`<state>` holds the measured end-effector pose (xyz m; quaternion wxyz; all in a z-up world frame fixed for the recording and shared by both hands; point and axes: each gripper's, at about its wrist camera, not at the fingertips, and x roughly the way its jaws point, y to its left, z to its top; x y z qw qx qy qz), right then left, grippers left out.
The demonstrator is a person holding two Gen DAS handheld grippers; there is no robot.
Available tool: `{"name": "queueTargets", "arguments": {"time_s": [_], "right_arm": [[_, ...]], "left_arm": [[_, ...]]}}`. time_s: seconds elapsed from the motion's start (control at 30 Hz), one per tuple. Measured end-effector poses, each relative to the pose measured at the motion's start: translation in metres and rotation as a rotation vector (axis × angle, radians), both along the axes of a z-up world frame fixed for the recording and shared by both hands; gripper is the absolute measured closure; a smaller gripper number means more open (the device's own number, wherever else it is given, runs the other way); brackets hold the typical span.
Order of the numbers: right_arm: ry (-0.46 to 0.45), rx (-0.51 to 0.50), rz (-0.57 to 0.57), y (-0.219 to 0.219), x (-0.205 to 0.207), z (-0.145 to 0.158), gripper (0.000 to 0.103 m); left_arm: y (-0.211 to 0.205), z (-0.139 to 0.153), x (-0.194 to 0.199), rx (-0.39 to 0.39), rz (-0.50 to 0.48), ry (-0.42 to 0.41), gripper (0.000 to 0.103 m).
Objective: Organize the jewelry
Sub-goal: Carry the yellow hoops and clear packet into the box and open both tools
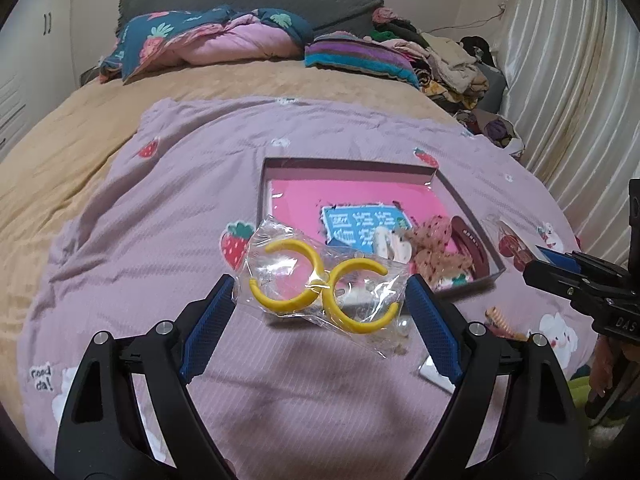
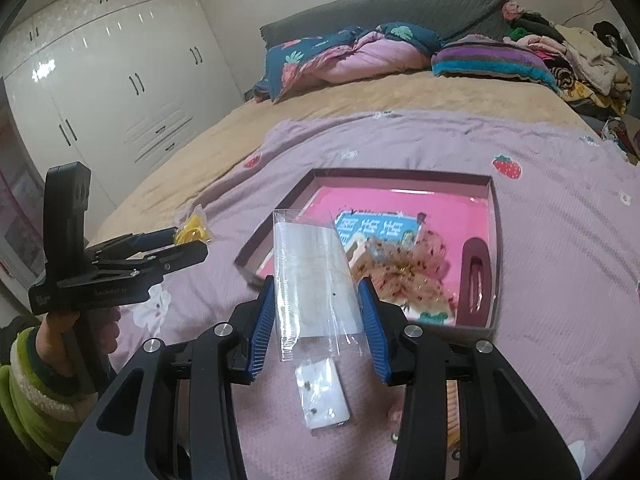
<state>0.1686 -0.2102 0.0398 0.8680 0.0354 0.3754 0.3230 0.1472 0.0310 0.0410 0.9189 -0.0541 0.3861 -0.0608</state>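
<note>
Closest in the left wrist view, the left tongs grip a clear bag of yellow hoop earrings by its two side edges, holding it lifted above the lilac blanket on the bed. In the right wrist view the same bag shows only as a small yellow crumple at the tip of the left tongs, with the person's hand in a green striped sleeve on the handle below.

The right tongs hold an empty-looking clear plastic sleeve between their blue pads, squeezed at both sides. Just below it, lying on the blanket, is a small white earring card with tiny studs; the left view shows only a corner of this card. The left view alone shows a small gold-coloured hair clip lying on the blanket beside the right tongs, whose fingertips are too side-on there to read.

Farther off sits an open shallow box with a pink lining. Inside lie a blue printed card, a spotted fabric scrunchie, and a dark red hair clip against the right wall.

Beyond lie the tan bedspread, a rumpled strawberry quilt and a clothes pile. Only the right view shows the white wardrobe.
</note>
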Motion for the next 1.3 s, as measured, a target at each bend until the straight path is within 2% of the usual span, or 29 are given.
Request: {"name": "queueTargets", "arguments": {"time_s": [0.43,0.73,1.03,1.3], "right_arm": [[-0.04,0.024,-0.067,-0.019,0.023,0.018,0.063],[-0.063,0.037,-0.122,-0.032,0.04,0.023,0.063],[-0.042,0.023,-0.177,-0.042,0.068,0.009,0.063],[0.004,0.008,-0.207,-0.047,0.092,-0.013,0.063]], "left_arm": [[-0.018,0.013,0.034,0.003,-0.033,-0.03,0.025],[-0.022,0.008,0.055,0.014,-0.03,-0.017,0.025],[-0.022,-0.017,0.082,0.035,-0.018,0.038,0.025],[-0.023,-0.042,0.085,0.053,-0.023,0.083,0.024]]}}
